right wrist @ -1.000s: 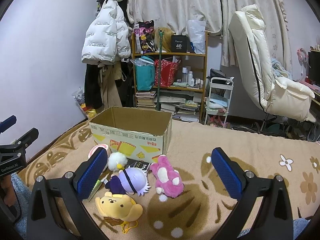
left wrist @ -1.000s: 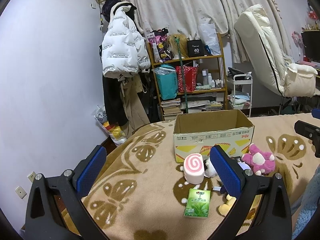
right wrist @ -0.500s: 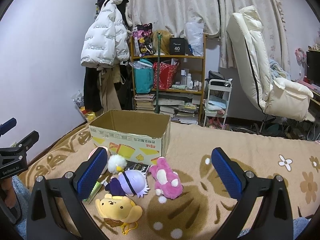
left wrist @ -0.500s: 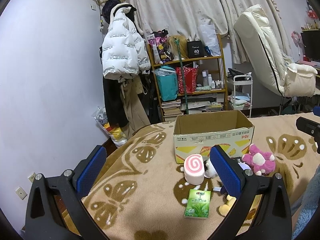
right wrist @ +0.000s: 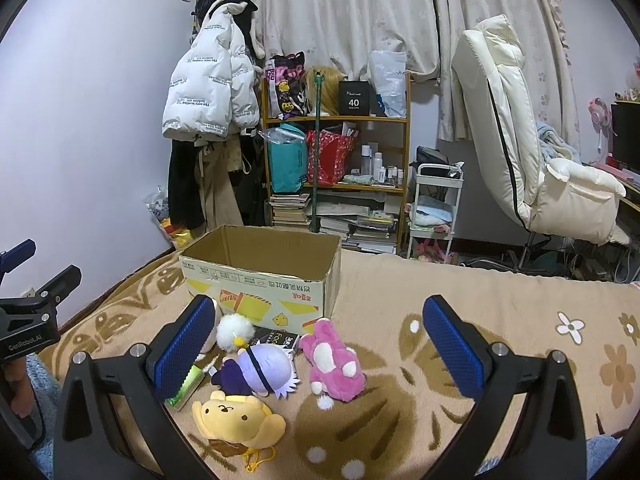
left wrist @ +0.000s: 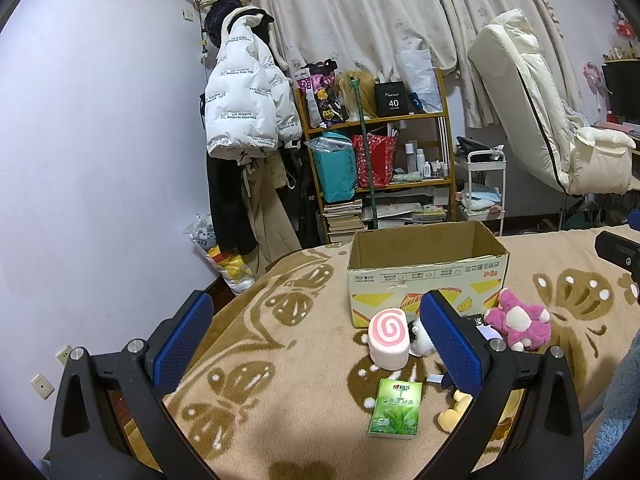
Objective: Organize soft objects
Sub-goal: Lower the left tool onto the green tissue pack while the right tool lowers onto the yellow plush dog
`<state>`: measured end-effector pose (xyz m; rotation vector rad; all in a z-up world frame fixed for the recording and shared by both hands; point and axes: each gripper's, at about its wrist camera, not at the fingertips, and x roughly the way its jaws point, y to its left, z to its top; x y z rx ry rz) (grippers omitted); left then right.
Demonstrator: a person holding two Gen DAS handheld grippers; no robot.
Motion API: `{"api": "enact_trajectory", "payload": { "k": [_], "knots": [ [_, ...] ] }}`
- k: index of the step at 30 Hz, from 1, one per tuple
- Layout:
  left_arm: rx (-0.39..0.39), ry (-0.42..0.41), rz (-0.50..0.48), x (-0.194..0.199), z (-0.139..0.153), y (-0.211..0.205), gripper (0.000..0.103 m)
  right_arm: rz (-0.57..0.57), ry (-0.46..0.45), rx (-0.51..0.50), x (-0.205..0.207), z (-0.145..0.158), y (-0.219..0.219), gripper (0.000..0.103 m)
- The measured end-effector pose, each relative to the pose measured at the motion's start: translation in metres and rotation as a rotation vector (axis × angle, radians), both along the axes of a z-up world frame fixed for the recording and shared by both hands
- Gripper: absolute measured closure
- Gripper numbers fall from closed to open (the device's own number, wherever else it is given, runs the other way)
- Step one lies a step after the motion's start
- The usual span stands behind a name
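An empty cardboard box point(left wrist: 424, 268) point(right wrist: 264, 276) stands on the patterned blanket. In front of it lie a pink swirl-roll plush point(left wrist: 389, 338), a pink plush point(left wrist: 518, 322) point(right wrist: 332, 362), a purple-and-white plush point(right wrist: 260, 370), a yellow plush point(right wrist: 236, 420) point(left wrist: 452, 414), a small white fluffy plush point(right wrist: 234, 331) and a green tissue pack point(left wrist: 396, 408). My left gripper point(left wrist: 316, 344) hovers open above the blanket, left of the toys. Open too, my right gripper point(right wrist: 316, 346) hangs above the plush pile. Nothing is held.
The blanket point(left wrist: 280, 400) ends at a wall on the left. Behind the box stand a cluttered wooden shelf point(right wrist: 336, 168), hanging coats point(right wrist: 208, 88), a white cart point(right wrist: 436, 208) and a cream recliner point(right wrist: 532, 160). A black packet point(right wrist: 276, 338) lies by the box.
Both views have shifted only slightly; the grippers stay open and the toys and box have not moved.
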<state>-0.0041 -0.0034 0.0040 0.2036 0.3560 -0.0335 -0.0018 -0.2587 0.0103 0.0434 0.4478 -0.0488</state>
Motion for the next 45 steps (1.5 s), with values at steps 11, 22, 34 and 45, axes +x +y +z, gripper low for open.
{"api": "enact_trajectory", "payload": {
  "k": [11,22,34,45],
  "knots": [
    [-0.001,0.012,-0.013,0.000,-0.001,0.002,0.001,-0.001,0.000,-0.001,0.000,0.000,0.000,0.000],
    [0.046,0.101,-0.024,0.020,-0.018,-0.012,0.001,-0.009,0.076,0.025,0.009,-0.013,-0.007,0.000],
    [0.045,0.319,-0.055,0.066,-0.053,-0.028,0.001,0.060,0.277,0.095,0.044,-0.044,-0.005,0.000],
    [0.093,0.523,-0.083,0.096,-0.098,-0.039,0.001,0.130,0.498,0.103,0.079,-0.087,0.022,0.000]
  ]
}}
